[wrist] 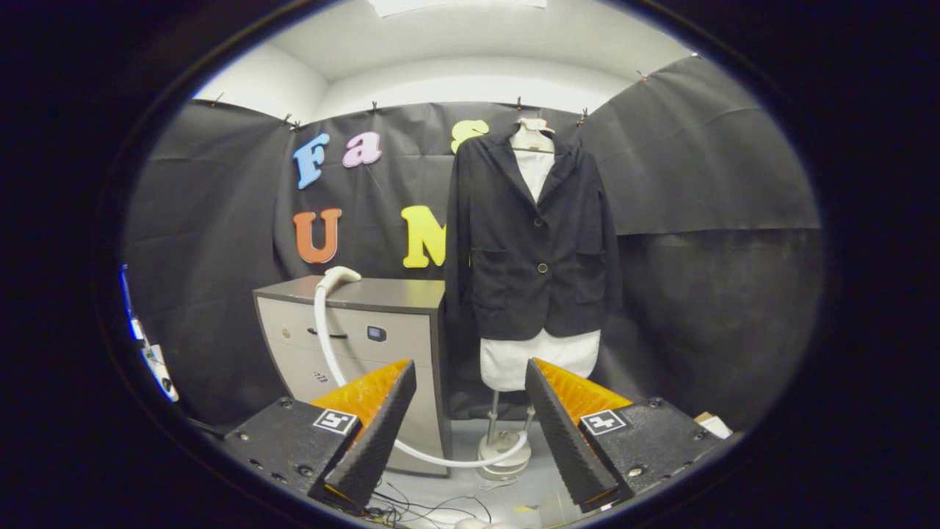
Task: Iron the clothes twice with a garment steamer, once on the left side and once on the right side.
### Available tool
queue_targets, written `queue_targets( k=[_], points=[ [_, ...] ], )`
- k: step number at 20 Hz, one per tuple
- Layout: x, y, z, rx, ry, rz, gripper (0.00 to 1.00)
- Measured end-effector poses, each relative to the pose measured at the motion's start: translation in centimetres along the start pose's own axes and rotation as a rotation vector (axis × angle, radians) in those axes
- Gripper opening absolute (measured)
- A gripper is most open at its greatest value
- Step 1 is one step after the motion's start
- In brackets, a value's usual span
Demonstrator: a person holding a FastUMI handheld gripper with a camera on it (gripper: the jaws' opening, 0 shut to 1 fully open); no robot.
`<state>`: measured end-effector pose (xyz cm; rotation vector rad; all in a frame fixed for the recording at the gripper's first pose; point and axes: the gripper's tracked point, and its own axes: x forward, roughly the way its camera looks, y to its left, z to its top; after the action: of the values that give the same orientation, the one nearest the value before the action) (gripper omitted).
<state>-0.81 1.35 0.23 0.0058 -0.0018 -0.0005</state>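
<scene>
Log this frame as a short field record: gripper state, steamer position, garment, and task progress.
gripper: gripper open, fingers apart, holding nothing
steamer head: steamer head resting on top of the cabinet, beyond the fingers
hose: white hose runs down the cabinet front to the floor
garment: dark jacket on a mannequin, beside the cabinet
task progress: steamer not yet picked up

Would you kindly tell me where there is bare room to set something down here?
The cabinet top is bare between the steamer head and the jacket. The floor ahead of the open tongs is crowded with the hose, stand base and cables.
</scene>
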Motion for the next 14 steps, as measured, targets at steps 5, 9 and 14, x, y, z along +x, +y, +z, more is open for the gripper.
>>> queue_targets(
  k=[5, 9, 14],
  points=[
    [-0.23, 0.68, 0.62, -0.008, -0.021, 0.017, 0.96],
    [-0.20, 0.99, 0.56, -0.011, -0.019, 0.025, 0.96],
    [0.47, 1.03, 0.54, -0.007, -0.001, 0.020, 0.96]
  ],
)
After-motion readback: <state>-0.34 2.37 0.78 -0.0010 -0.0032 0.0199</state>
